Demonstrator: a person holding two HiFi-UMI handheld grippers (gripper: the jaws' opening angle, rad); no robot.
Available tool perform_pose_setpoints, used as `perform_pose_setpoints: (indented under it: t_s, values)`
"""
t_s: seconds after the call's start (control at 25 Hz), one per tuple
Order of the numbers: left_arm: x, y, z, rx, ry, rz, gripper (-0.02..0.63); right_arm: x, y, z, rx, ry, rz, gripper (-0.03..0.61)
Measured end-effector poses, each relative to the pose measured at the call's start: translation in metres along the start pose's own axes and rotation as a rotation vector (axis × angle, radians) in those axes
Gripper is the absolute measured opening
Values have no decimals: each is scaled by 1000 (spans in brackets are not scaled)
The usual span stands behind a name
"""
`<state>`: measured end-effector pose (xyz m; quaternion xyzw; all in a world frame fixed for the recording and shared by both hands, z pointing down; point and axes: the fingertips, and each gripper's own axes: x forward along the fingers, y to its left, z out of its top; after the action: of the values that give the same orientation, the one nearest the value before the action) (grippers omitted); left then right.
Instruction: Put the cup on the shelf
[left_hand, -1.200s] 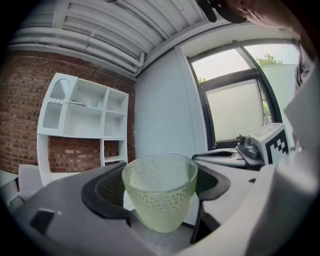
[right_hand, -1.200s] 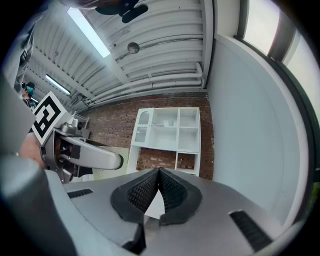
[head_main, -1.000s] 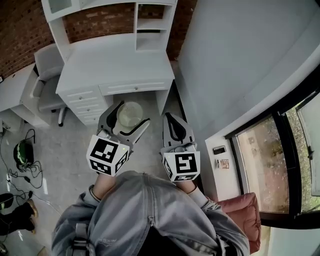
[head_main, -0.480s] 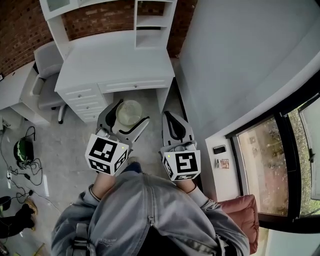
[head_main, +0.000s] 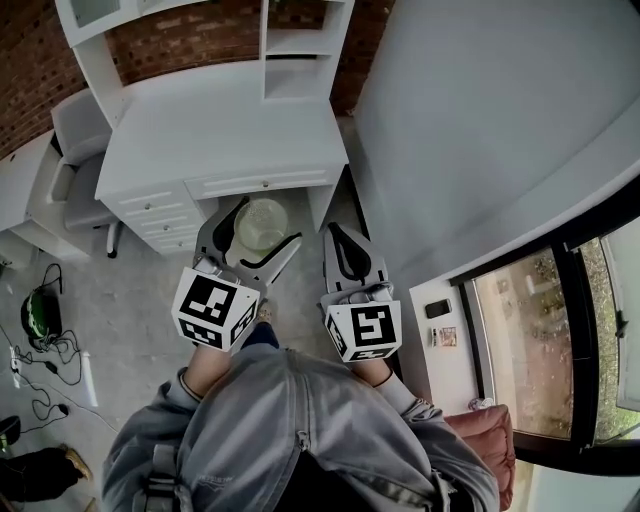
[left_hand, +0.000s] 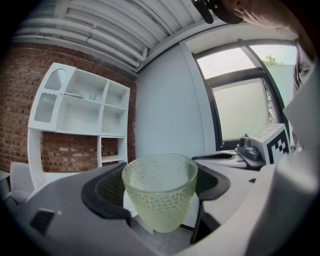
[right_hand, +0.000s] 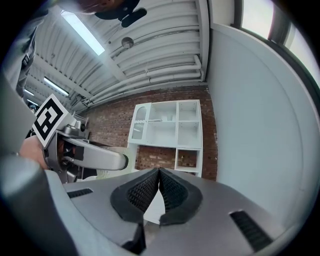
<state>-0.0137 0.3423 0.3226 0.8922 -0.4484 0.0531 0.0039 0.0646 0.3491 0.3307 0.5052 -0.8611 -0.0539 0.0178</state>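
Note:
A pale green dimpled glass cup (left_hand: 160, 192) stands upright between the black pads of my left gripper (left_hand: 161, 187), which is shut on it. From the head view the cup (head_main: 259, 224) shows as a round rim held over the floor just in front of the white desk (head_main: 220, 125). My right gripper (head_main: 345, 250) hangs beside it to the right; its jaws (right_hand: 159, 186) are shut with nothing between them. The white shelf unit (right_hand: 167, 131) rises above the desk against the brick wall, its compartments (head_main: 292, 42) open.
A grey chair (head_main: 80, 165) stands left of the desk. A drawer front (head_main: 262, 183) faces me. A pale wall (head_main: 480, 130) runs along the right with a dark-framed window (head_main: 560, 330). Cables and a dark helmet-like thing (head_main: 35, 312) lie on the floor at left.
The desk and shelf have slid slightly left and nearer in the head view as the person moves; both grippers keep their pose and the cup stays held.

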Motion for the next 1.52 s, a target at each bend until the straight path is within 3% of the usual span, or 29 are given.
perform_pose_setpoints:
  t_s: [0.76, 1.12, 1.52]
  values:
    - [115, 152, 9, 10, -8, -66, 390, 179, -46, 3, -20, -21, -65, 28]
    - [140, 180, 3, -5, -6, -119, 390, 209, -58, -7, -17, 5, -121, 28]
    - [161, 196, -1, -19, -5, -125, 390, 233, -68, -13, -4, 11, -123, 28]
